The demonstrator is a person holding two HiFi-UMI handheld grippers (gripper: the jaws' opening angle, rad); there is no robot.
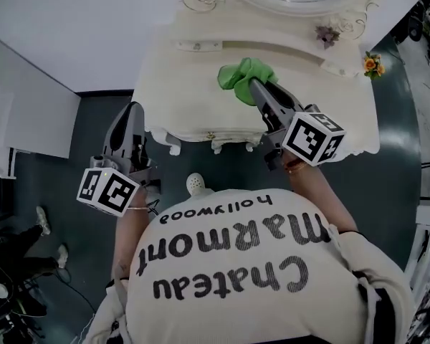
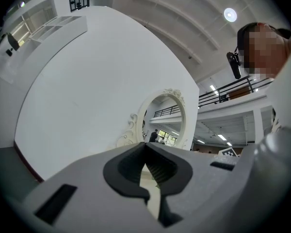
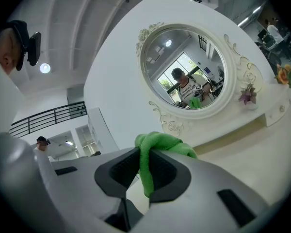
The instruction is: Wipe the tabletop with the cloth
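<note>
A: Cloth, where?
B: Green cloth lies bunched on the cream dressing table, right of centre, in front of the oval mirror. The right gripper has its jaws pinched on a fold of it.
A: Left one?
B: The left gripper is off the table's front-left corner, over the dark floor. Its jaws are closed together, nothing between them.
A: Anything in the way?
B: Purple flower sprig at the mirror's base, right of the cloth and apart from it. Orange flowers at the table's right edge.
A: Containers?
B: Can't tell if either bunch sits in a vase, too small.
</note>
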